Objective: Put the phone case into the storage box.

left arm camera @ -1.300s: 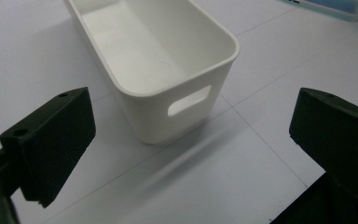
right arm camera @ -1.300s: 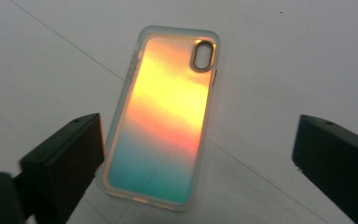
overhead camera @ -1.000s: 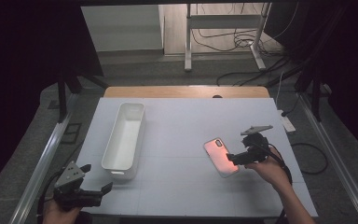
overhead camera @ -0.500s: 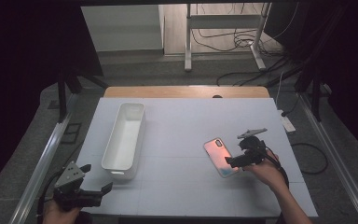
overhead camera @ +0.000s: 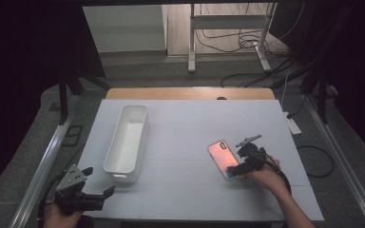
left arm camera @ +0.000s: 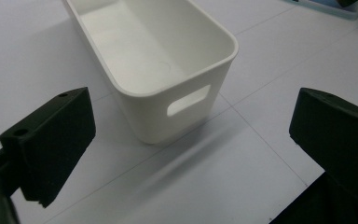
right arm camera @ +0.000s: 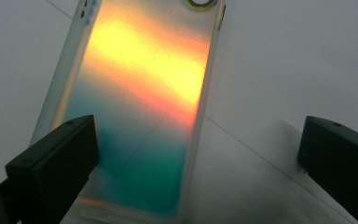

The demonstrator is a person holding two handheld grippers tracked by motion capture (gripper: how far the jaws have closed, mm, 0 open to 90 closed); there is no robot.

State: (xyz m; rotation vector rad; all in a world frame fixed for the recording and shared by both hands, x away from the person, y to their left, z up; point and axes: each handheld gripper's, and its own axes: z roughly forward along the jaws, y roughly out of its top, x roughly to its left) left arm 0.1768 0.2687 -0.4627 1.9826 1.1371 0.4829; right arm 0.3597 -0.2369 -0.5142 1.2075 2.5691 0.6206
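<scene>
A phone case [overhead camera: 222,158] with an iridescent orange-to-teal back [right arm camera: 144,102] lies flat on the white table, right of centre. My right gripper [overhead camera: 241,167] hovers at its near end, open. In the right gripper view, one jaw sits over the case's near left corner and the other stands wide over bare table; my right gripper [right arm camera: 198,154] holds nothing. An empty long white bin [overhead camera: 121,175] stands left of centre. My left gripper [overhead camera: 100,194] is open at the table's front left corner, and its view faces the bin's near end wall [left arm camera: 140,112] with a handle slot.
The white table [overhead camera: 185,123] has a wooden strip [overhead camera: 190,93] along its far edge. A white power strip [overhead camera: 293,125] lies off the right edge. Metal rails run down both sides, and cables lie on the floor behind.
My right gripper has slid toward the near left, closing in on the near end of the phone case. The left gripper, bin and case have stayed put.
</scene>
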